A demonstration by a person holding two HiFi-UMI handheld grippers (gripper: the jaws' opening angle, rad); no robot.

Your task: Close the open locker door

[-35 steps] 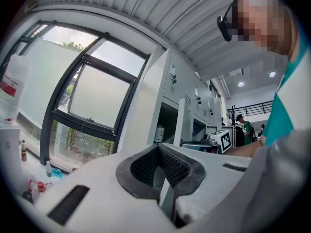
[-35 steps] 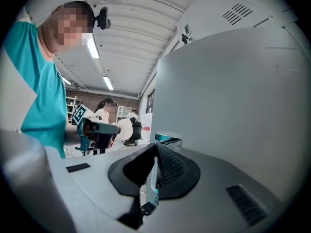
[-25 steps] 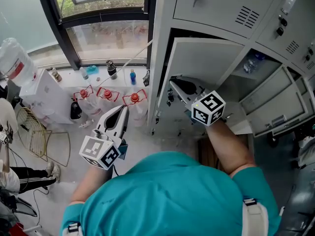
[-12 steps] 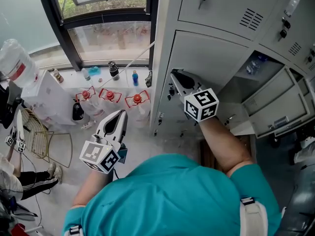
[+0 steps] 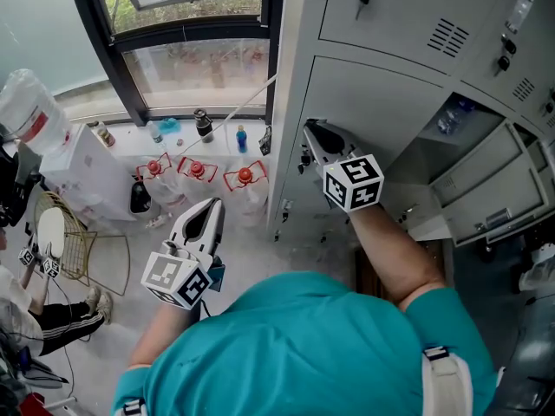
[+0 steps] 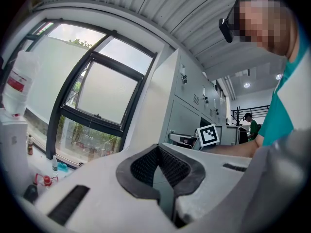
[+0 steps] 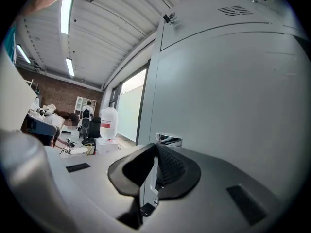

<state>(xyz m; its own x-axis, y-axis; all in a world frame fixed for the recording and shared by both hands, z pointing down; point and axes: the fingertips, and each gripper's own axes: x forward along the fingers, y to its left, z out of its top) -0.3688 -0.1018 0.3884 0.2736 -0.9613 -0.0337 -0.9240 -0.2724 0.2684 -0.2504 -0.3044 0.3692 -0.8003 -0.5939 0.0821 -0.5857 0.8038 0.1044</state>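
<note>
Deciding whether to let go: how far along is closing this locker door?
Done: the locker door lies nearly flush with the cabinet. In hand: the right gripper pinches its free edge beside the latch. Remaining: release and press it fully home; whether it has latched can't be told.

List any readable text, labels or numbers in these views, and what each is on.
None legible.
water jug, red label: too blurred to read.
blue bottle on the sill: print too small.
white tag on an upper locker: unreadable.
right marker cube, left marker cube: square code patterns, no words.
</note>
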